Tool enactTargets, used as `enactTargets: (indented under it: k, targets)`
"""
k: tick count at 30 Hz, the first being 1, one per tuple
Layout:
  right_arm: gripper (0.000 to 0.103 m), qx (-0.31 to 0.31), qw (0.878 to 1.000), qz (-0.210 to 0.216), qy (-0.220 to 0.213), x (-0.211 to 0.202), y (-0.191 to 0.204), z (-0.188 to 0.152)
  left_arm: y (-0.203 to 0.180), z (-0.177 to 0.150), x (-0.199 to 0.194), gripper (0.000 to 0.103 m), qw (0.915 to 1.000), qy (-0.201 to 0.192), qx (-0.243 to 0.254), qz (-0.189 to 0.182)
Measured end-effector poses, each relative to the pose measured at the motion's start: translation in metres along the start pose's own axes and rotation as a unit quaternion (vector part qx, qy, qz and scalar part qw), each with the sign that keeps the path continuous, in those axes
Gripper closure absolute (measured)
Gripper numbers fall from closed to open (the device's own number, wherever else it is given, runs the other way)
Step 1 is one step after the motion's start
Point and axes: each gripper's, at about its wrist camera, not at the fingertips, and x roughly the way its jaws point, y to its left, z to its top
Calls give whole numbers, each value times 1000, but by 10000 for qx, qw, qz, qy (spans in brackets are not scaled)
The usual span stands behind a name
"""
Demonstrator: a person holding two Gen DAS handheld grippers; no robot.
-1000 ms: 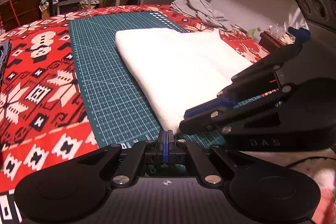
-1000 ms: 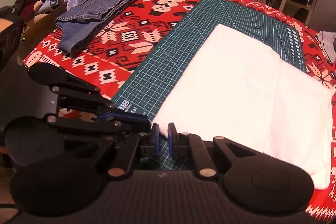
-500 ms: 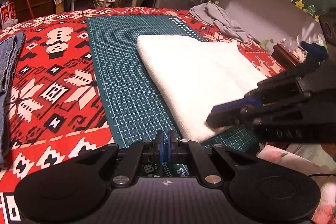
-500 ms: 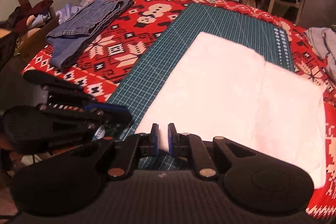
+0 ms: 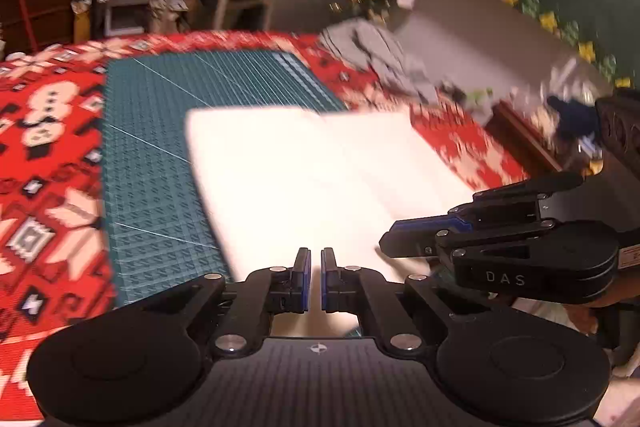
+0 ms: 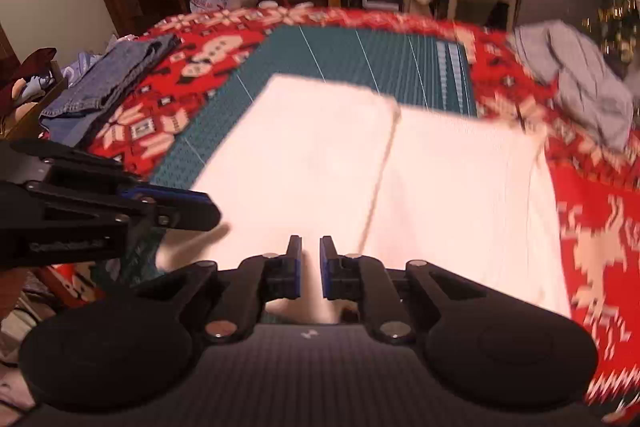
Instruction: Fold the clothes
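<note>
Left claw (image 5: pixel 314 279) has its pads a narrow gap apart, and white cloth shows in that gap, so it looks nipped on the near hem of the white folded garment (image 5: pixel 304 179), though blur keeps me from calling it firm. Right claw (image 6: pixel 309 273) is the same: a small gap with white fabric running up between the pads, likely pinching the near edge. Each claw shows side-on in the other's view, just beside it, both at the garment's near edge. The garment lies flat, part on the green cutting mat (image 5: pixel 160 163) and part on the red patterned bench cover (image 6: pixel 592 227), with a seam or folded edge down its middle. Judgement: the scene fits either a pick-up of the near edge for a fold away from the person or a release after laying it. If lifting, keep both claws level and evenly spaced, so the hem stays straight. Folded jeans (image 6: pixel 108 87) sit on the left, and a grey garment (image 6: pixel 580 83) is at the far right.
</note>
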Motion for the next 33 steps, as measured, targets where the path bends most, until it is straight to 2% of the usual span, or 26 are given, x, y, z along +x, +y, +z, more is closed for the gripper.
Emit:
enactTargets:
  k: [3,7,16,21,27,29,31,33]
  targets:
    - [94,123,9998,163,72,-1,-6,-11,-6,0,4,100,9998,96,100,111]
    - [93,295,9990,295,-128,-5,-17,-4,-8,12,5,100,10000,-11,5,53]
    - [92,512,9961,90,-707,30,-47,62,12,62,38,98,9988,-250,-308,304]
    - [92,546,9966,182,-584,61,-50,84,24,84,60,98,9982,-281,-346,412]
    - [103,696,9961,163,-512,78,-69,86,26,89,68,98,9987,-251,-218,398]
    - [103,809,9951,200,-523,76,-75,85,26,88,65,98,9986,-235,-281,377]
    - [93,838,9948,117,-570,65,-75,80,25,86,60,98,9987,-226,-315,328]
    - [93,846,9945,112,-608,51,-72,72,21,82,52,98,9990,-226,-312,242]
